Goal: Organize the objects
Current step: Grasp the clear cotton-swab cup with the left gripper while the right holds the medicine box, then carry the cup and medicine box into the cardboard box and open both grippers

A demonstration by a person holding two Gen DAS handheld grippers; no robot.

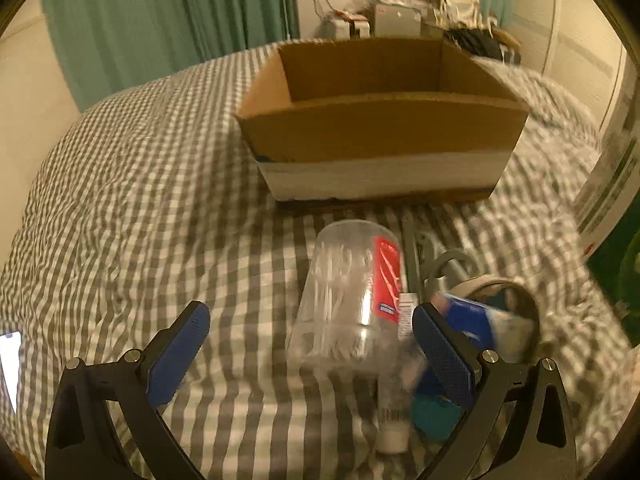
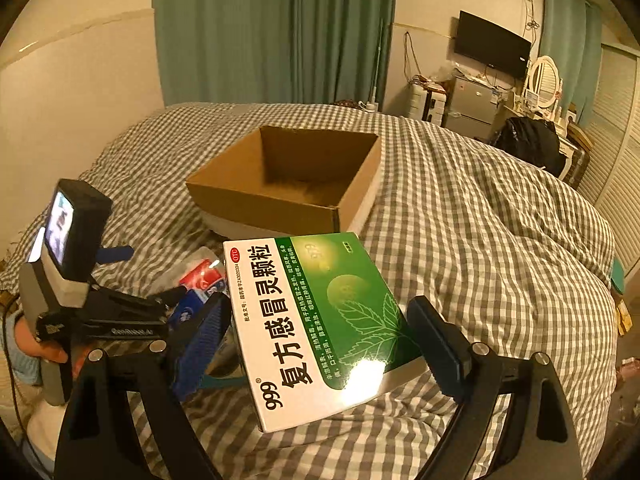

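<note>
Gripping a green-and-white medicine box (image 2: 320, 328), the right gripper (image 2: 320, 340) fills the lower frame. Behind it sits the empty cardboard box (image 2: 288, 184) on the checked bedspread (image 2: 480, 220). The left gripper (image 1: 310, 356) hangs open over a clear plastic jar (image 1: 348, 292), with a blue packet (image 1: 472, 320) crowding the lower right.

Left gripper (image 1: 310, 346): jaws spread wide, nothing between blue pads (image 1: 180, 354), hovering low. Right gripper (image 2: 320, 344): jaws clamped on box sides, raised, tilted. Hand (image 2: 38, 346) grips left handle, visible in right wrist view.
</note>
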